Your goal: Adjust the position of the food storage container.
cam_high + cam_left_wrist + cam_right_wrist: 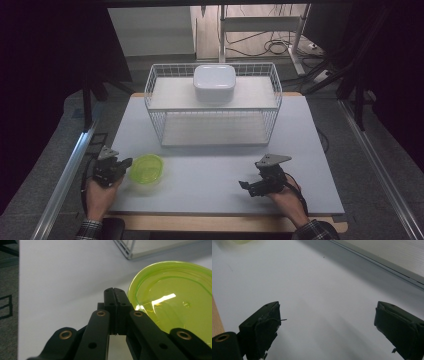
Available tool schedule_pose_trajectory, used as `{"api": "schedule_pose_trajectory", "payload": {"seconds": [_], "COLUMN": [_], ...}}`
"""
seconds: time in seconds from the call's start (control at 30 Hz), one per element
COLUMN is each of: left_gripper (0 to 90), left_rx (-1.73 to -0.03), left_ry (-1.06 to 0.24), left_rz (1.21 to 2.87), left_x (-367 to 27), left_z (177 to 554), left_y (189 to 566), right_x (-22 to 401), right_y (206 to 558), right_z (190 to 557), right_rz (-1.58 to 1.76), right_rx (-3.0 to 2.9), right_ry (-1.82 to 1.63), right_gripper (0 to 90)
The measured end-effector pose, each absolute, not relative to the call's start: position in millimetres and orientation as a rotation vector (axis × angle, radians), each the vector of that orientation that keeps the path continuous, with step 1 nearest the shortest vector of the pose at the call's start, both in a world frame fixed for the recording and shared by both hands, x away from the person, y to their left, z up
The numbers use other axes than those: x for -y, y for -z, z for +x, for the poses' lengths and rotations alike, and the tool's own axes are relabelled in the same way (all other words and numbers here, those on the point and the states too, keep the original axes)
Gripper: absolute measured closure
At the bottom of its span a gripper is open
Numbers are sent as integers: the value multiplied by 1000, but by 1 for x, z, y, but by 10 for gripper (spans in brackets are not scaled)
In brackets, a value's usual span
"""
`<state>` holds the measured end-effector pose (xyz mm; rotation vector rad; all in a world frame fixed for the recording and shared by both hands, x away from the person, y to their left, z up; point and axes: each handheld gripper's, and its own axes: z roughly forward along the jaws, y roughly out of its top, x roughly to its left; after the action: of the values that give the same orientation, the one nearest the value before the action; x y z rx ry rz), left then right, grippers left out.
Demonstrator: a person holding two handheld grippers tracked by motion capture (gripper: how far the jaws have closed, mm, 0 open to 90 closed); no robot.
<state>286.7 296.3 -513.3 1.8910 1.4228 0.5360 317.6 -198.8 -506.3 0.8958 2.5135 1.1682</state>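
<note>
The translucent lime-green plastic bowl (146,168) sits on the table, lower left of the high view, not yet gripped: left gripper (125,163) pinched empty beside its rim; right gripper (244,186) gapes wide, idle.

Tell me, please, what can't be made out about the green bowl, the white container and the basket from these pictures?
- Green bowl, left gripper view: its right side is cut off by the frame edge, its near rim hidden behind the left gripper.
- White container, high view: contents hidden, closed top.
- Wire basket, right gripper view: just a corner shows.
</note>
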Motion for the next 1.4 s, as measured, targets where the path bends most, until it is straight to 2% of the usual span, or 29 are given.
{"api": "schedule_pose_trajectory", "payload": {"seconds": [0.33, 0.5, 0.57, 0.67, 0.87, 1.2, 1.4], "left_gripper": [898, 892, 894, 897, 898, 898, 897], "left_rx": [-1342, -1345, -1354, -1337, -1252, -1188, -1173], "left_ry": [-453, -480, -447, -331, -245, -154, -160], "left_rz": [1924, 1936, 1953, 2028, 2091, 2115, 2158], "left_x": [-266, -271, -278, -277, -263, -238, -231], "left_z": [287, 285, 286, 289, 291, 292, 290], "left_y": [510, 507, 510, 520, 524, 527, 526], "right_x": [198, 198, 198, 198, 199, 198, 198], "right_y": [508, 508, 508, 508, 508, 509, 509], "right_z": [318, 318, 318, 319, 319, 319, 319], "right_rz": [896, 897, 896, 896, 901, 901, 899], "right_rx": [-2526, -2526, -2522, -2526, -2523, -2524, -2524], "right_ry": [-1154, -1154, -1157, -1153, -1152, -1144, -1140], "right_gripper": [72, 72, 72, 72, 72, 72, 71]}}
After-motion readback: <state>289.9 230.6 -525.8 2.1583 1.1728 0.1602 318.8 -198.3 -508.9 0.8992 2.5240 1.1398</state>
